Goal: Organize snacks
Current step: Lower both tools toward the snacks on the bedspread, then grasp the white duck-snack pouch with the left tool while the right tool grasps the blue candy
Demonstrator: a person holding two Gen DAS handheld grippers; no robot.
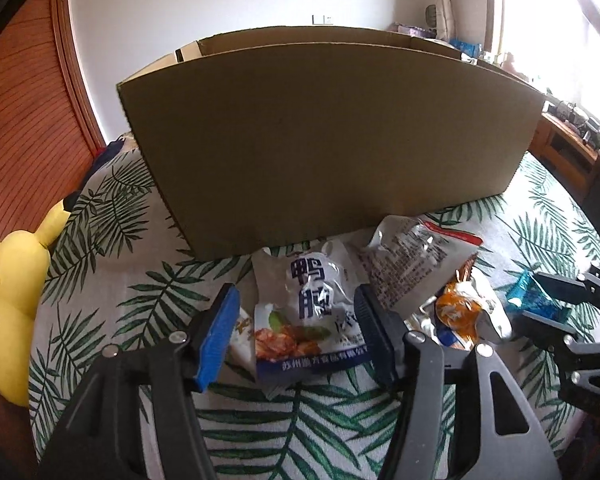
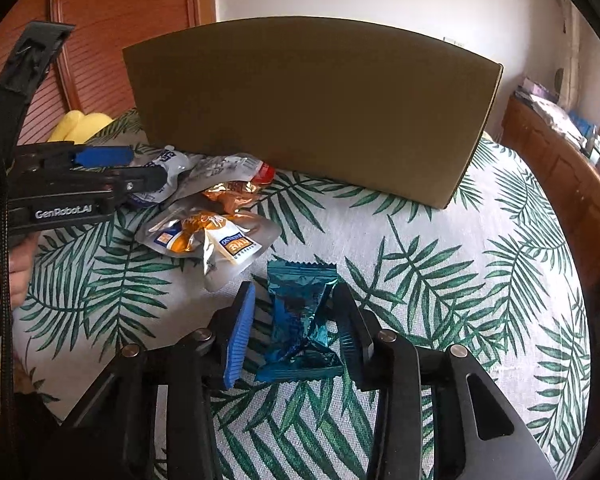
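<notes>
You're at the pickup: left gripper (image 1: pixel 296 336) straddles the white packet (image 1: pixel 308 320) without pinching, right gripper (image 2: pixel 296 330) half-open around the blue packet (image 2: pixel 300 320); squeeze, then lift toward the box (image 2: pixel 308 108).

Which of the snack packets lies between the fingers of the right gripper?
The crinkled blue foil packet, lying apart from the other snacks. The white pouch with blue characters sits between the left gripper's fingers; the orange-and-silver packet is between neither.

- Plain brown cardboard box (image 2: pixel 308 108): matt, smooth paper board.
- Leaf-printed cloth cover (image 2: pixel 440 280) under the box: woven, matt.
- Crinkled teal foil snack wrapper (image 2: pixel 300 320) in front of the box: glossy.
- Ribbed blue gripper pads (image 2: pixel 240 332) beside the wrapper: matt, plastic-looking.
- White duck-print snack pouch (image 1: pixel 312 312): shiny plastic film.
</notes>
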